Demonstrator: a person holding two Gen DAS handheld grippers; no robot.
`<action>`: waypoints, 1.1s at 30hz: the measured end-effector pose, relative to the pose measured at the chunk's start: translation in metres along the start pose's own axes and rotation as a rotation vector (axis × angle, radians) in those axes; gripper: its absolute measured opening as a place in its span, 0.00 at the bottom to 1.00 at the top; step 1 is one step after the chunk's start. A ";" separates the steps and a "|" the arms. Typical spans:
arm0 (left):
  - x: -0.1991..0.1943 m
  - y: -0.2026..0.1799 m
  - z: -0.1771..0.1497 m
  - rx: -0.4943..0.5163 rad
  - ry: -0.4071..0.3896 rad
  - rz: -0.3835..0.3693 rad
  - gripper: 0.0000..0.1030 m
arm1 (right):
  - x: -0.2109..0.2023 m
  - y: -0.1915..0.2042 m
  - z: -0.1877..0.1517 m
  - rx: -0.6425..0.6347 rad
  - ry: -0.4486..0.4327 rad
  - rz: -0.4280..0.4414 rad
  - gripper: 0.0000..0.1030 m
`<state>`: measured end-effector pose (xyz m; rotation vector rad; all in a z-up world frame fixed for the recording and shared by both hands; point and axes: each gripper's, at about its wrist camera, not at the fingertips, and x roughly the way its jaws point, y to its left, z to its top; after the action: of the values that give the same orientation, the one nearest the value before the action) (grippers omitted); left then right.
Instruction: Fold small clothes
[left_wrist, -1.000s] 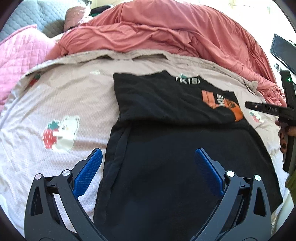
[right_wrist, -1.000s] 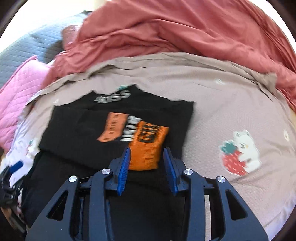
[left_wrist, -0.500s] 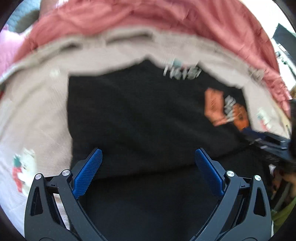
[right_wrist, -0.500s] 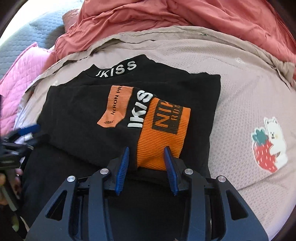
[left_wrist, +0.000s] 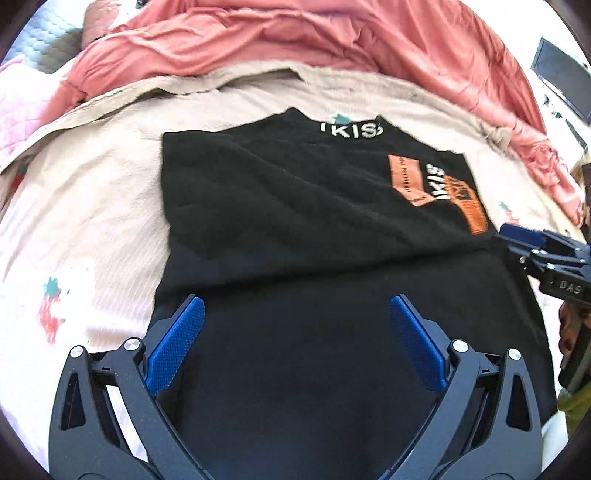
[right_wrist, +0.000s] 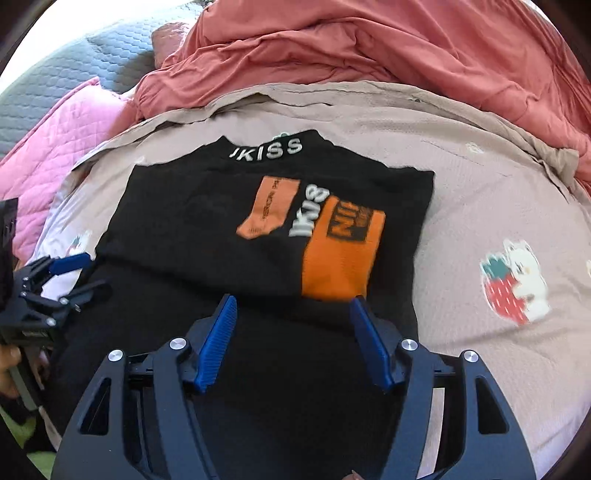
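The left gripper (left_wrist: 293, 319) is held wide apart and the right gripper (right_wrist: 293, 317) is opening, nothing clamped between either. Just beyond both, the black sweater (right_wrist: 207, 221) is spread, half folded, on the beige sheet (right_wrist: 480, 192).
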<state>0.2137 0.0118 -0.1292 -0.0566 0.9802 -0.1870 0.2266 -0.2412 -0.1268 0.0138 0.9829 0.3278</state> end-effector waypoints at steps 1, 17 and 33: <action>-0.004 0.000 -0.004 -0.001 -0.006 0.010 0.91 | -0.003 -0.001 -0.004 0.002 0.003 0.000 0.61; -0.082 0.029 -0.031 -0.163 -0.120 0.056 0.91 | -0.053 -0.011 -0.034 0.044 -0.024 -0.019 0.82; -0.119 0.040 -0.067 -0.180 -0.044 0.096 0.91 | -0.094 0.003 -0.064 0.010 -0.016 -0.035 0.87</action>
<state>0.0984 0.0758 -0.0740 -0.1775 0.9512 -0.0086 0.1251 -0.2733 -0.0854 0.0083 0.9676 0.2897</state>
